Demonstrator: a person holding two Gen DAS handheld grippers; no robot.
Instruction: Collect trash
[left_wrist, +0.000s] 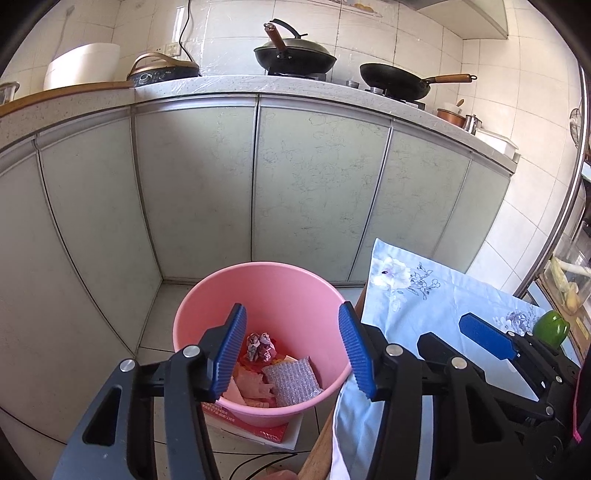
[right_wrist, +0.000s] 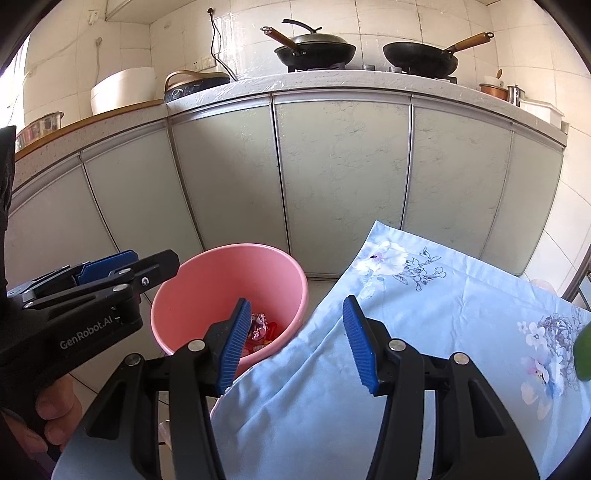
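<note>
A pink bucket (left_wrist: 266, 295) stands on the floor in front of the cabinets. Inside it lie a crumpled wrapper (left_wrist: 260, 345), a piece of bubble wrap (left_wrist: 291, 380) and red packaging. My left gripper (left_wrist: 291, 350) hovers over the bucket's near rim, open, with nothing between its blue pads. My right gripper (right_wrist: 297, 347) hangs over the left edge of a table covered by a blue flowered cloth (right_wrist: 424, 314), also open and holding nothing. The bucket (right_wrist: 229, 280) sits just left of that table. In the right wrist view the left gripper (right_wrist: 107, 269) shows at the left, held by a hand.
A green pepper (left_wrist: 552, 326) lies at the cloth's far right. The bucket rests on a red and white printed sheet (left_wrist: 258, 428). Grey cabinet doors (left_wrist: 314, 184) close off the back. The counter above carries two woks (left_wrist: 295, 55), a cooker and pots. A black cable runs across the floor tiles.
</note>
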